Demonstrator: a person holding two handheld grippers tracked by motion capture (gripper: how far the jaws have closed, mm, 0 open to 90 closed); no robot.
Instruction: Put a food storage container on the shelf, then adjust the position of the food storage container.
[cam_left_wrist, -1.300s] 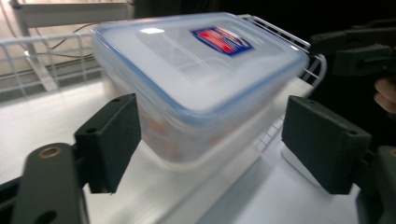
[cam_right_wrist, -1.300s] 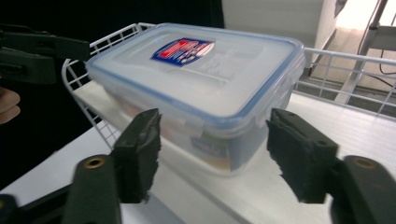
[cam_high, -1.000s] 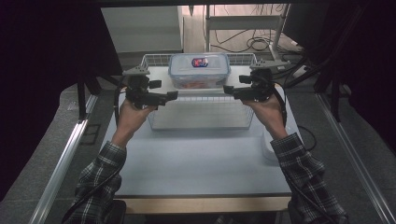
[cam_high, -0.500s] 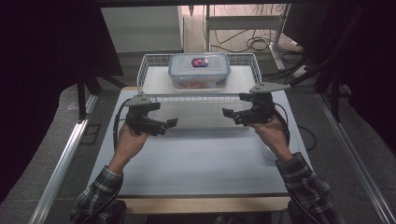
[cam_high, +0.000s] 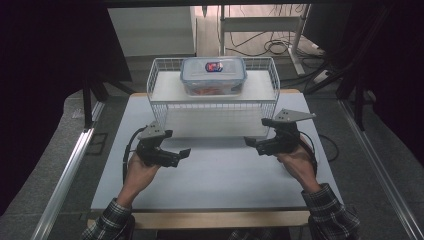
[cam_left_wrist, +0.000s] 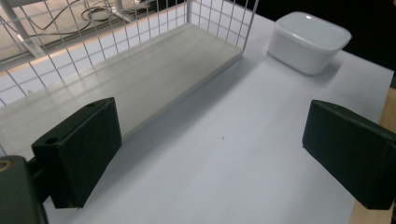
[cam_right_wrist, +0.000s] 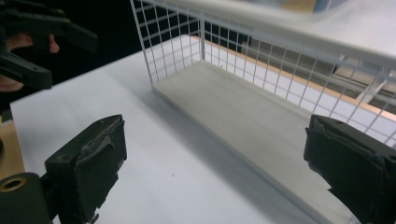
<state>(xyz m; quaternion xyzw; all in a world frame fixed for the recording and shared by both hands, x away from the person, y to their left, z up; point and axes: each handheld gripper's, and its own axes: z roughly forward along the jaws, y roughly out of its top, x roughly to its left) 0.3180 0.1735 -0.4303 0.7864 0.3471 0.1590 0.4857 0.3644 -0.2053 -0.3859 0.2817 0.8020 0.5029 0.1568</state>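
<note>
The left tongs (cam_high: 186, 152) are held low over the white table (cam_high: 215, 175), in front of the left end of the white wire rack (cam_high: 212, 107). In the left gripper view the two black jaws stand wide apart with bare table surface between them; nothing is gripped.

The right tongs (cam_high: 249, 142) are held in front of the right end of the same rack, tips pointing inward toward the left tongs. Their jaws have just been opening and now stand wide apart, with nothing between them but table and the rack's lower shelf board (cam_right_wrist: 252, 121) beyond.

The wire rack stands at the far side of the table. A clear plastic lidded container (cam_high: 213, 75) sits on the rack's upper shelf, roughly central, upright, lid on, with a red and blue label on the lid. Reddish contents show through its wall; what they are cannot be determined. Neither pair of tongs touches the rack or the container.

A white square bowl (cam_left_wrist: 309, 42) stands on the table just beyond the rack's end, apart from it. The lower shelf board is bare.
</note>
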